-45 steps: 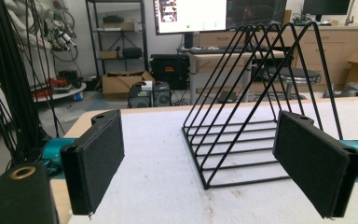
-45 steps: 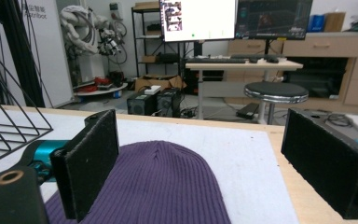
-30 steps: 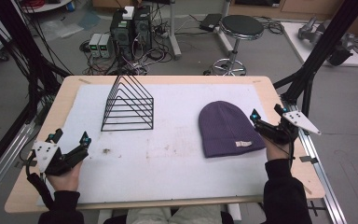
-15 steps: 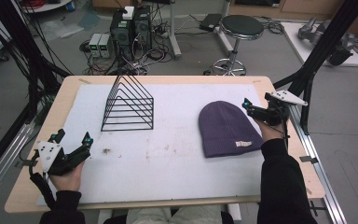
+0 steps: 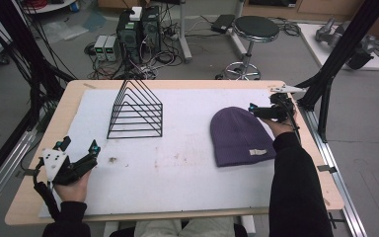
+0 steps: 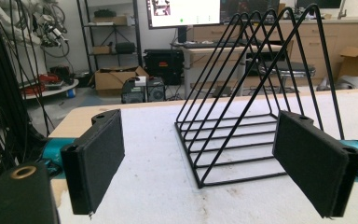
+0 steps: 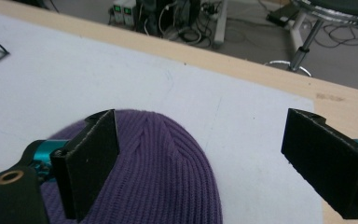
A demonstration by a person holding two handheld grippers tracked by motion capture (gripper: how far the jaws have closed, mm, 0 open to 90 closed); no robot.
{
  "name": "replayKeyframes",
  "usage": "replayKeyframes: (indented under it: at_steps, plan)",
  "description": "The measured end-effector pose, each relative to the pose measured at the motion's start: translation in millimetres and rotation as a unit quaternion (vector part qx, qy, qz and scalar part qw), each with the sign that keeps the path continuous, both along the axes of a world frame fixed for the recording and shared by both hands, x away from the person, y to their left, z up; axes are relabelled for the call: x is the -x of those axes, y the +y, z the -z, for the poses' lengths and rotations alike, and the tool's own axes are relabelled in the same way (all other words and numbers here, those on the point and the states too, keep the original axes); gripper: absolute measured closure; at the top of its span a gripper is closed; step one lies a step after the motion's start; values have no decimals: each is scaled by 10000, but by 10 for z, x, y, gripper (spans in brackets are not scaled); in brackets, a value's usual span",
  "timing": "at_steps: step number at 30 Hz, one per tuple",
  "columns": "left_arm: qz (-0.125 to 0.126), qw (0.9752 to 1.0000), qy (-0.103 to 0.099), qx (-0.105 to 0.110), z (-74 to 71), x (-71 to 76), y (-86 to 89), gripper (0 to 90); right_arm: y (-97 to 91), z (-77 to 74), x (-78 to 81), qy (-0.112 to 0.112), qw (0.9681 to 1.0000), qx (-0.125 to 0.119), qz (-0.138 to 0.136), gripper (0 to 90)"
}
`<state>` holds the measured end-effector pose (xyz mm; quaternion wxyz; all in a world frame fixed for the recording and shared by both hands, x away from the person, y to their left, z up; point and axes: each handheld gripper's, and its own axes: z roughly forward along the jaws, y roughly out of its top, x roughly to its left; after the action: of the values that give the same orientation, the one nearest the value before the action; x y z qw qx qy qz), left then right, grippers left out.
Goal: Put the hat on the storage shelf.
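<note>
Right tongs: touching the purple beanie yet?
Cannot tell. In the right gripper view the open right tongs sit over the purple beanie; neither gap nor contact shows plainly.

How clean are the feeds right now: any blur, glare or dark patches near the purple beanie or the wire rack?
High view: even light, soft resolution, the purple knitted beanie casts almost no shadow. Right gripper view: beanie ribs sharp, the open right hand-held gripper pads slightly soft up close. Left gripper view: the black triangular wire rack is crisp, the monitor behind it glares white, and the left hand-held gripper is open.
</note>
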<state>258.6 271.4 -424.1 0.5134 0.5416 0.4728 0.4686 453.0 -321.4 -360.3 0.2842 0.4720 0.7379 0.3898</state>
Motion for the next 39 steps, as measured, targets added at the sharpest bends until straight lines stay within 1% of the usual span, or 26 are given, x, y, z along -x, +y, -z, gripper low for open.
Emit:
replayKeyframes:
  at_steps: [1,2,3,4,5,6,7,8,10,14,15,17,18,19,20,21,23,24,25,27,28,29,31,36,37,39]
  plan:
    - [1,10000,10,0,0,0,0,169,13,24,-41,69,10000,51,-17,104]
    - [-2,10000,9,16,3,-1,-1,170,20,56,-78,130,9999,45,-55,104]
    - [5,10000,15,20,6,-4,1,169,27,93,-113,240,9997,17,-59,104]
    - [16,10000,23,20,10,-11,1,170,41,187,-188,490,9988,-7,-88,104]
    - [30,10000,48,12,16,-20,3,170,53,240,-225,602,9981,54,-131,104]
    - [49,10000,76,28,22,-31,2,170,53,240,-225,602,9981,54,-131,104]
    - [69,9999,94,57,28,-42,-1,170,92,341,-287,788,9965,230,-177,104]
    - [95,9999,112,64,31,-47,-2,170,92,341,-287,788,9965,230,-177,104]
    - [107,9999,97,66,31,-49,-16,170,116,441,-353,953,9945,412,-152,104]
    - [163,9998,137,5,33,-41,-38,171,97,500,-406,1022,9939,385,-146,104]
    - [164,9998,151,15,37,-41,-43,172,99,516,-425,1086,9933,372,-120,104]
    - [179,9997,162,49,39,-36,-50,172,99,550,-452,1087,9935,340,-64,104]
    - [180,9997,167,38,36,-29,-52,172,111,597,-477,1179,9927,235,-112,104]
    - [179,9997,155,28,35,-25,-54,172,111,597,-477,1179,9927,235,-112,104]
    - [184,9997,149,28,33,-19,-55,172,136,643,-494,1260,9913,338,-195,105]
    - [182,9997,154,23,34,-16,-55,173,144,666,-504,1286,9905,429,-235,104]
    - [170,9997,170,30,41,-13,-48,173,156,716,-524,1404,9880,600,-232,104]
    - [148,9997,180,35,46,-12,-44,173,156,716,-524,1404,9880,600,-232,104]
    - [124,9997,191,39,51,-10,-39,173,154,742,-538,1478,9868,624,-234,104]
    - [97,9997,208,59,61,-8,-22,173,137,772,-565,1602,9858,438,-258,105]
    - [88,9997,207,92,63,-4,-15,173,135,783,-572,1637,9854,377,-293,120]
    - [80,9997,209,112,62,1,-8,173,134,783,-576,1694,9843,307,-385,164]
    - [75,9997,185,116,60,9,-3,173,146,767,-573,1723,9831,299,-546,223]
    - [106,9998,177,80,59,5,-24,175,173,711,-595,1989,9778,296,-585,358]
    - [119,9998,174,73,60,2,-29,175,177,699,-598,2035,9769,294,-584,409]
    - [143,9997,180,47,61,1,-37,175,183,680,-595,2084,9753,279,-673,536]
